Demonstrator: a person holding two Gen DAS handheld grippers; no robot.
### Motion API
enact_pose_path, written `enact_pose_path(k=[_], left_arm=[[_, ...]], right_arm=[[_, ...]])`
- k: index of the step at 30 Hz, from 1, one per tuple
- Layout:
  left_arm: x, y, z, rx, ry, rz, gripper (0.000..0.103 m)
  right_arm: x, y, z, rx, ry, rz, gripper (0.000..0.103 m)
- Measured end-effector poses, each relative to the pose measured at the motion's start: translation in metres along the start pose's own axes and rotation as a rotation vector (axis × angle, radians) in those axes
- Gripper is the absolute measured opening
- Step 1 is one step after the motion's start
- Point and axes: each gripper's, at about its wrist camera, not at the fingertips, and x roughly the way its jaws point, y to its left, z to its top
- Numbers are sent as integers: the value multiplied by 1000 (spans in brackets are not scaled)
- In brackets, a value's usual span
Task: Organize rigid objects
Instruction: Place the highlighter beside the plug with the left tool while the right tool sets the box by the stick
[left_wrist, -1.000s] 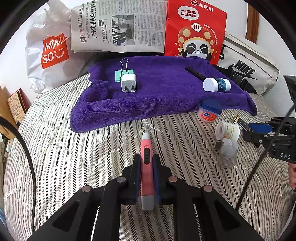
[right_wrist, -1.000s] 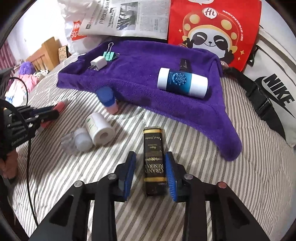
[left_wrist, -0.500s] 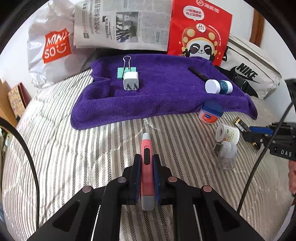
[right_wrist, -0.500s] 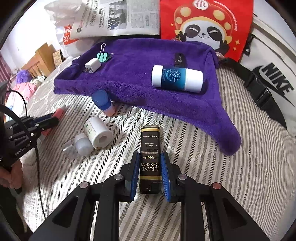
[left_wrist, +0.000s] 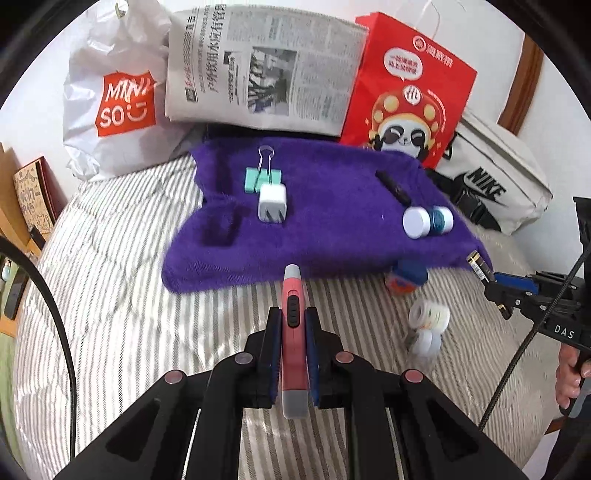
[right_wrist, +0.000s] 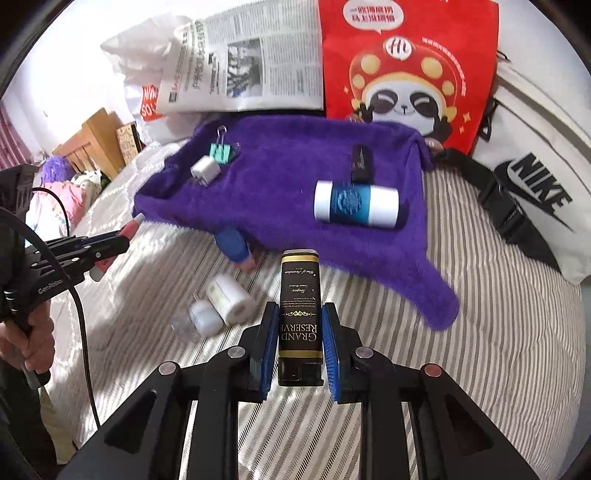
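Note:
My left gripper (left_wrist: 291, 325) is shut on a pink utility knife (left_wrist: 292, 317) held above the striped bed, its tip toward the purple towel (left_wrist: 332, 236). My right gripper (right_wrist: 299, 328) is shut on a black "Grand Reserve" box (right_wrist: 299, 314), also lifted off the bed. On the towel lie a green binder clip (left_wrist: 263, 173), a white charger plug (left_wrist: 272, 202), a black stick (left_wrist: 393, 187) and a blue-and-white tube (right_wrist: 356, 203). A blue-capped jar (right_wrist: 234, 245), a white roll (right_wrist: 229, 300) and a clear capped bottle (right_wrist: 201, 319) rest on the bed beside the towel.
A white shopping bag (left_wrist: 110, 99), a newspaper (left_wrist: 258, 81), a red panda bag (left_wrist: 410, 88) and a white Nike bag (left_wrist: 495, 181) line the far side behind the towel. A person's hand (right_wrist: 26, 336) grips the left handle. Wooden furniture (right_wrist: 96, 140) stands past the bed's left edge.
The right jaws closed onto the black box. Both grippers then rose with their objects, so the bed and towel look lower and farther away.

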Motion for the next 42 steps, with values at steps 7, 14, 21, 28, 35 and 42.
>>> enact_pose_path(k=[7,14,21,28,35,42], left_arm=[[6,11,33,-26,-5,-9,12],[35,19,67,-56,20,7,12],[76,26,82,-81,90,88,12],[103,27,85,-92,129,111,12],[114,25,84,-77,139,106,12],[105,28,76,-82,161,62,21]], right_arm=[[0,-7,34,12,-25,-14,23],[4,-16,60,26,-43,-23,23],[16,-27,79,37,-51,-29,23],[26,-34,91,47,-51,-27,23],[41,-34,99,47,-24,-35,23],[60,-35,111,51,7,-50,23]])
